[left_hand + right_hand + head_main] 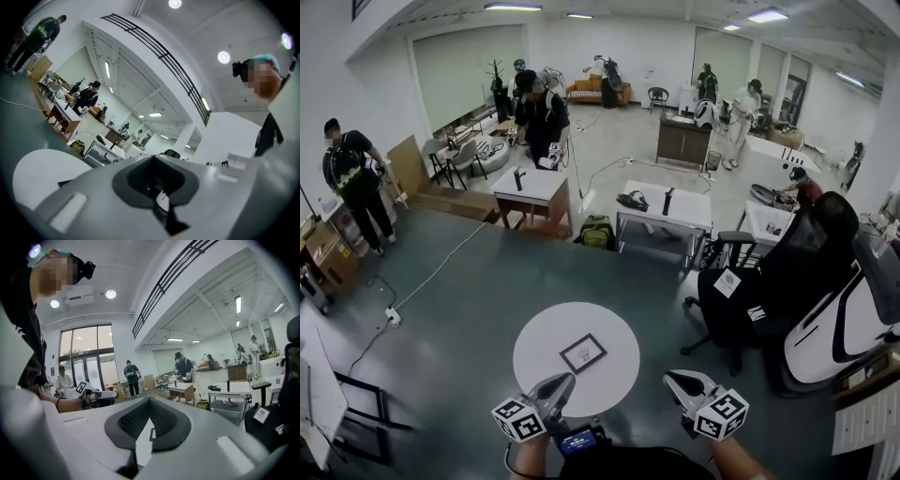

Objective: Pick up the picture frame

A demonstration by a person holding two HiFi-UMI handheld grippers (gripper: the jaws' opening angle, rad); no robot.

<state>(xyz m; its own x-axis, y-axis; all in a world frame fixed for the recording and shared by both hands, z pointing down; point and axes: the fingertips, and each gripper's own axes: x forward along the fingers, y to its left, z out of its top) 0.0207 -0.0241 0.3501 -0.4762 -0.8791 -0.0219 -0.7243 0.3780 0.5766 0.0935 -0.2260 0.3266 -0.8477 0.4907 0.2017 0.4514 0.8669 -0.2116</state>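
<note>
Markings: each gripper carries a cube with black-and-white square markers. A white tag [727,282] hangs on the black office chair [787,281] to the right, and its print is too small to read. No other writing is legible.

Item under task: the picture frame [583,352] lies flat on the round white table [542,330], just right of the table's middle. It has a thin dark border, a white mount and a small dark image at centre (the subject cannot be made out). It is a rectangle set corner-on to the person. Its long axis runs from near-left to far-right.

Left gripper [565,381]: its own view shows the jaws closed against each other with nothing between them. The tip sits above the near rim of the table, close to the frame but not touching it. In that view the frame shows only as a dark sliver on the white top.

Right gripper [673,379]: jaws likewise pressed together and empty. It is held off the table's right side, above the grey floor and apart from the frame.
</note>
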